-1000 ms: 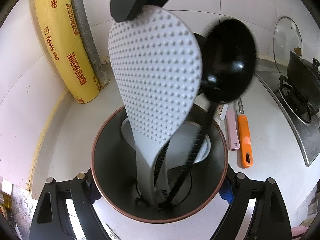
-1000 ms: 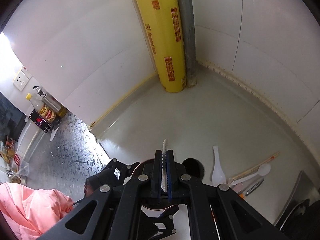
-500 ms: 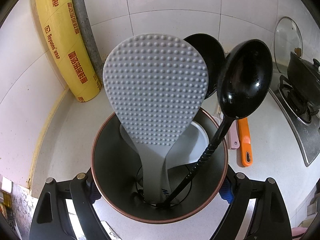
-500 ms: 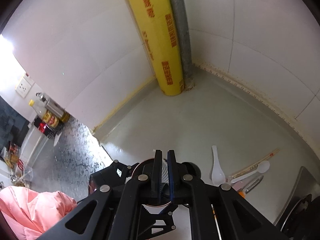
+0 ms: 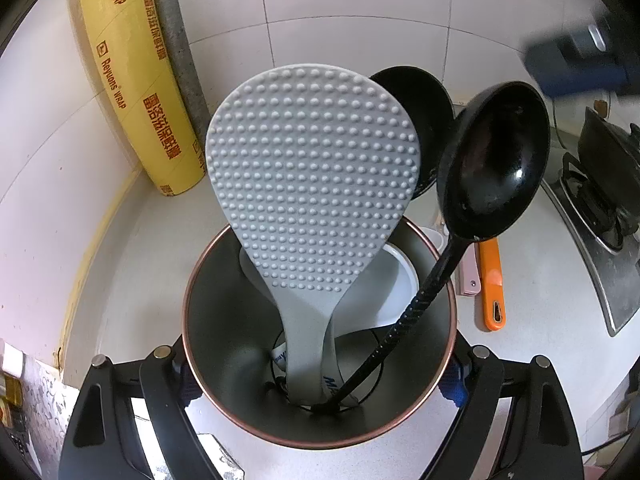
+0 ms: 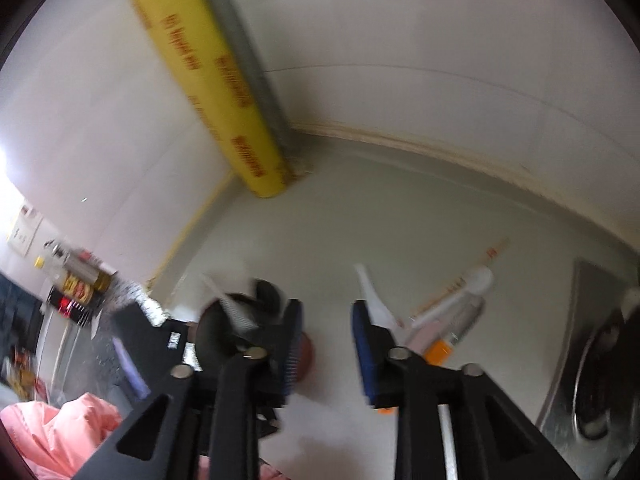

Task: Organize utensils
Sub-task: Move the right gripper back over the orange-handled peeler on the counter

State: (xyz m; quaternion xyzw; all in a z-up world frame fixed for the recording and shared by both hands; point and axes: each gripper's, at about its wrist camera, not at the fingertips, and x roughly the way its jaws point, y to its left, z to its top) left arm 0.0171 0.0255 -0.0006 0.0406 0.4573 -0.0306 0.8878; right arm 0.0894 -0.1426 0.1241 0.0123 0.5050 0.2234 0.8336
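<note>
My left gripper (image 5: 320, 368) is shut on a steel utensil cup with a copper rim (image 5: 188, 320), one finger on each side. In the cup stand a grey dimpled rice paddle (image 5: 312, 176), a black ladle (image 5: 496, 160), a second black ladle (image 5: 424, 112) behind, and a white utensil (image 5: 396, 280). The right gripper (image 6: 326, 344) hovers to the right of the cup (image 6: 240, 320); its jaws are opening with nothing between them. On the counter beyond it lie a white spoon (image 6: 372, 292), another white spoon (image 6: 460, 296), chopsticks (image 6: 492, 254) and an orange-handled tool (image 6: 438, 350).
A yellow cling-wrap roll (image 5: 132, 80) leans in the tiled corner. A gas stove with a black pot (image 5: 600, 152) stands at the right. An orange-handled tool (image 5: 492, 280) and a pink one (image 5: 470, 276) lie beside the cup. A pink sleeve (image 6: 60, 436) shows at lower left.
The right gripper let go of the rice paddle, which now stands in the cup, then swung right and opened. The black ladle leaned to the right. The left gripper kept still.
</note>
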